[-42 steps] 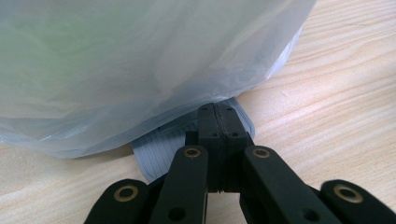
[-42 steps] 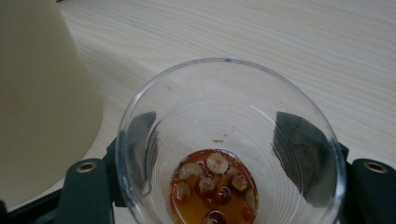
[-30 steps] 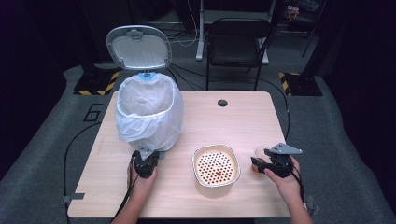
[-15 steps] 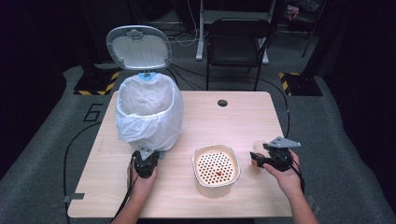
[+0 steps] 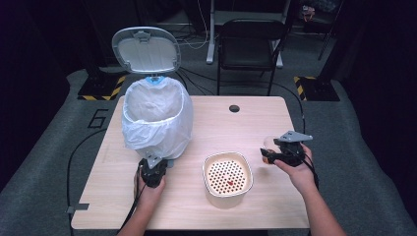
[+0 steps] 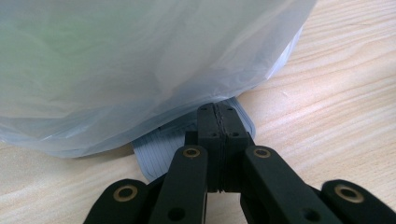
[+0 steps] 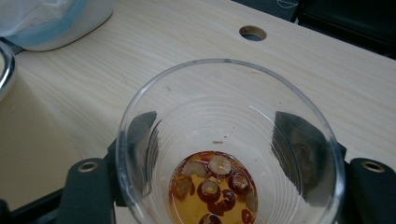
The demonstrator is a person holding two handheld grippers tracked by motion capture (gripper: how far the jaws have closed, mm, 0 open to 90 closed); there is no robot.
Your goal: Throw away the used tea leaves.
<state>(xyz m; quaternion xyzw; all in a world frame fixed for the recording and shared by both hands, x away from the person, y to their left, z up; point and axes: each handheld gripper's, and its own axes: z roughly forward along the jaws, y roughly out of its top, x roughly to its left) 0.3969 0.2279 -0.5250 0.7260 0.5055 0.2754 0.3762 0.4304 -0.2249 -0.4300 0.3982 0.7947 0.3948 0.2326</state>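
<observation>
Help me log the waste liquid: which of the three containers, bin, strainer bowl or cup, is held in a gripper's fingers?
The clear plastic cup, gripped by the right gripper, holding amber liquid with reddish bits. The strainer bowl and bagged bin stand on the table.

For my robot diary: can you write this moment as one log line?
left gripper: shut, at bin pedal | right gripper: holds clear cup, amber liquid and red bits inside | strainer bowl: between hands

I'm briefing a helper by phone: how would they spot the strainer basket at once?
On the wooden table, look at the near edge, between the person's hands. The strainer basket is a cream, rounded-square tub with a perforated insert, sitting right of the bag-lined bin and much lower than it.
</observation>
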